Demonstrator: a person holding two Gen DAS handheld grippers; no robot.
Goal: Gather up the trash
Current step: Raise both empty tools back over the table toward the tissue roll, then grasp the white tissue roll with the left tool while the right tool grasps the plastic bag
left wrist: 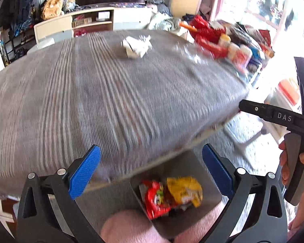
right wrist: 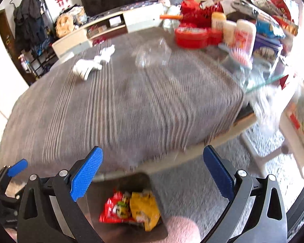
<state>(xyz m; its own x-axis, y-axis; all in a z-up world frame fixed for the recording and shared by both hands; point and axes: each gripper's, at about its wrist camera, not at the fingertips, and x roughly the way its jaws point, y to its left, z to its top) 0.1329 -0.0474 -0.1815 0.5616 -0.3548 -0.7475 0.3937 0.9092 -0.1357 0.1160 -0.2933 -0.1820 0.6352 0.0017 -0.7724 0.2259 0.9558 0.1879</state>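
Note:
A crumpled white paper [left wrist: 136, 46] [right wrist: 93, 62] lies on the far part of the grey striped tablecloth [left wrist: 91, 101] [right wrist: 121, 111]. A crushed clear plastic container [right wrist: 152, 54] [left wrist: 189, 51] sits to its right. Below the table's near edge stands a grey bin [left wrist: 194, 162] [right wrist: 103, 194] that holds a red wrapper [left wrist: 155, 199] [right wrist: 111, 210] and a yellow wrapper [left wrist: 185, 189] [right wrist: 145, 206]. My left gripper [left wrist: 152, 172] hangs open above the bin with nothing between its blue pads. My right gripper [right wrist: 152, 172] is likewise open and empty over the bin.
Red boxes [right wrist: 190, 36], bottles [right wrist: 243, 34] and packets crowd the table's far right. A white TV cabinet [left wrist: 87, 22] stands behind. A white stool [right wrist: 263, 151] is on the carpet to the right. A knee [left wrist: 127, 228] shows beside the bin. A hand [left wrist: 291, 162] holds the right gripper's handle.

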